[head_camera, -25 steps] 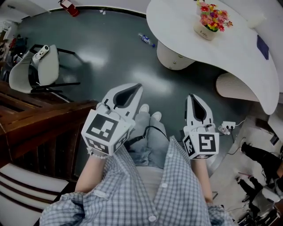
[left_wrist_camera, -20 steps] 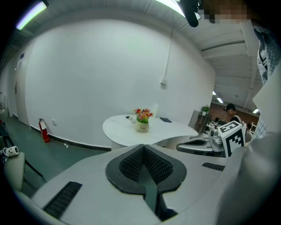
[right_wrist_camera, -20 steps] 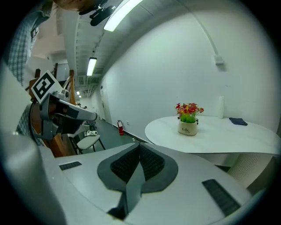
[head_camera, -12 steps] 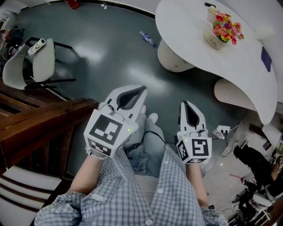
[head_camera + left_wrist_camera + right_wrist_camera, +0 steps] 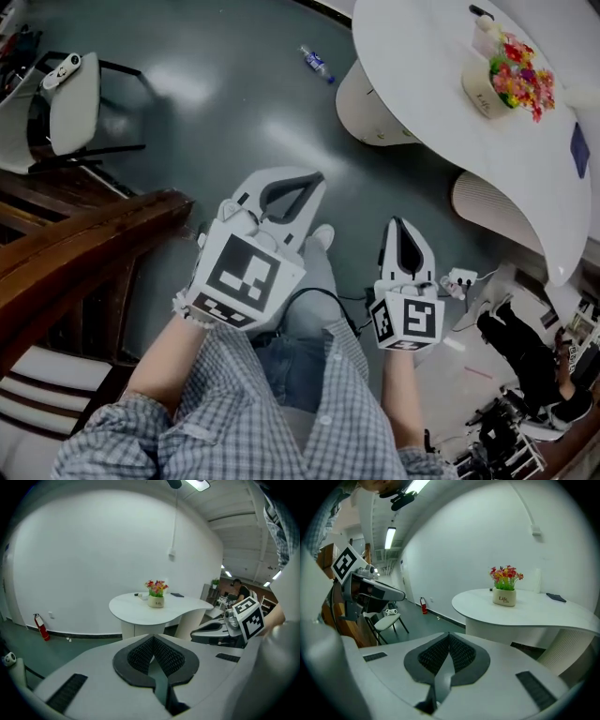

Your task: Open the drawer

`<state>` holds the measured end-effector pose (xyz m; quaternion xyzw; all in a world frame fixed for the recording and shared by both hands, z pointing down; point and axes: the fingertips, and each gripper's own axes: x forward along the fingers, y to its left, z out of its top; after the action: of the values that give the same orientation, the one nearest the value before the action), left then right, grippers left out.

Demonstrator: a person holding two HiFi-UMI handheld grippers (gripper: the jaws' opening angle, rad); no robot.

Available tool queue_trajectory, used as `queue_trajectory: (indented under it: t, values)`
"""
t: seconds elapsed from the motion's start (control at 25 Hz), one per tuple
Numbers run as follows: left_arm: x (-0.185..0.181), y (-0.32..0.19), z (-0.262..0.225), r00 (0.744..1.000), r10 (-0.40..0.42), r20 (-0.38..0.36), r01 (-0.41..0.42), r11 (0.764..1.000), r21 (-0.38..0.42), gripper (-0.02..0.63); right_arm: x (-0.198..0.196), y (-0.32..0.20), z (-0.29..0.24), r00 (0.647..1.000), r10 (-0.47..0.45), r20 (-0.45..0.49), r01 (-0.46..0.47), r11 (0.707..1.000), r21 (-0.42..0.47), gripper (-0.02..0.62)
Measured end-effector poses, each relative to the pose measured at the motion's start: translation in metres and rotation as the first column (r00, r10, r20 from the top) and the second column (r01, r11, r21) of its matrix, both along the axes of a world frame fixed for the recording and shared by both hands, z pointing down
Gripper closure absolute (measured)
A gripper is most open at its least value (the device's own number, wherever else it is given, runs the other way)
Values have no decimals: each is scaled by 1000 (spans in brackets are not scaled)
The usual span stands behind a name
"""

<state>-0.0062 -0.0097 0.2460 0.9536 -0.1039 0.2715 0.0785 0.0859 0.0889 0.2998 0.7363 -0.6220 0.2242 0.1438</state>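
Left gripper jaws pressed together, nothing between. Right gripper likewise. Far right: white table carries cream pot holding red-yellow flowers. Cannot tell which part is drawer; dark wooden furniture near left.

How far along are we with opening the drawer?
Nothing looks done. In hand: nothing; the left gripper and right gripper are both shut and empty, held above the floor. No drawer shows in any view, only wooden furniture at the left. Left: find the drawer, grip it, pull.
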Motion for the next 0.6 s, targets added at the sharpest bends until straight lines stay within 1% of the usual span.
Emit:
queue_trajectory:
  t: [0.16, 0.32, 0.4, 0.48, 0.6]
  values:
    - [-1, 0, 24, 1000, -21, -1, 21, 998, -54, 601, 2, -11, 23, 998, -50, -31, 50, 999, -22, 588]
    - [15, -3, 51, 999, -40, -7, 39, 996, -82, 601, 25, -26, 49, 997, -58, -54, 57, 998, -32, 588]
    - [18, -1, 65, 999, -48, -6, 47, 994, -100, 601, 33, -33, 62, 994, -66, -83, 63, 997, -35, 588]
    - [18, 2, 80, 999, -53, 9, 54, 993, -104, 601, 37, -41, 77, 990, -78, -121, 74, 996, -41, 588]
    - [17, 6, 100, 997, -61, 42, 64, 994, -85, 601, 44, -55, 97, 989, -71, -126, 66, 997, -41, 588]
